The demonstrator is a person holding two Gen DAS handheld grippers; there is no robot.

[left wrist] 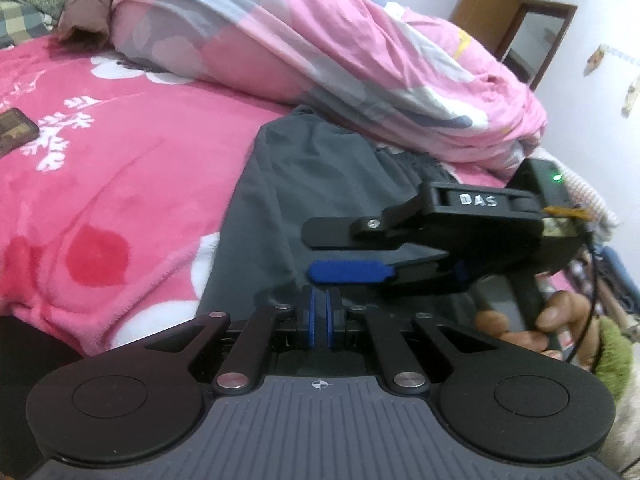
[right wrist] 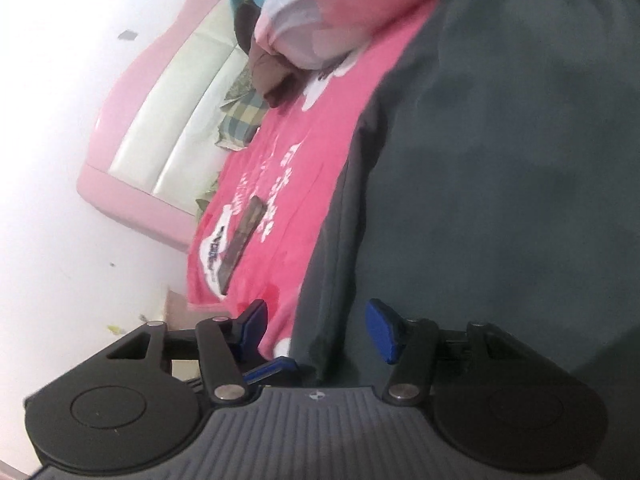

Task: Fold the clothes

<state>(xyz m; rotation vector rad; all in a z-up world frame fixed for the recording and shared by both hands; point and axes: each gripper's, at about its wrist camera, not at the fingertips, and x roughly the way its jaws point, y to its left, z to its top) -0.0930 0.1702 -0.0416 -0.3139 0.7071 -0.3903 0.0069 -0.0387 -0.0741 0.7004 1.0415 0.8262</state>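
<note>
A dark grey garment lies spread on a pink flowered blanket. My left gripper is at the garment's near edge with its blue pads pressed together, so it is shut. Whether cloth is pinched between them does not show. My right gripper is turned on its side over the garment, open, held by a person's hand. In the right wrist view the garment fills the right half. Its hem runs between the spread fingers of the right gripper, and the pads do not touch it.
A bunched pink and grey quilt lies along the far side of the bed, against the garment. A flat dark phone-like object rests on the blanket at the left. A brown cloth and a pink headboard are at the bed's head. A wooden cabinet stands behind.
</note>
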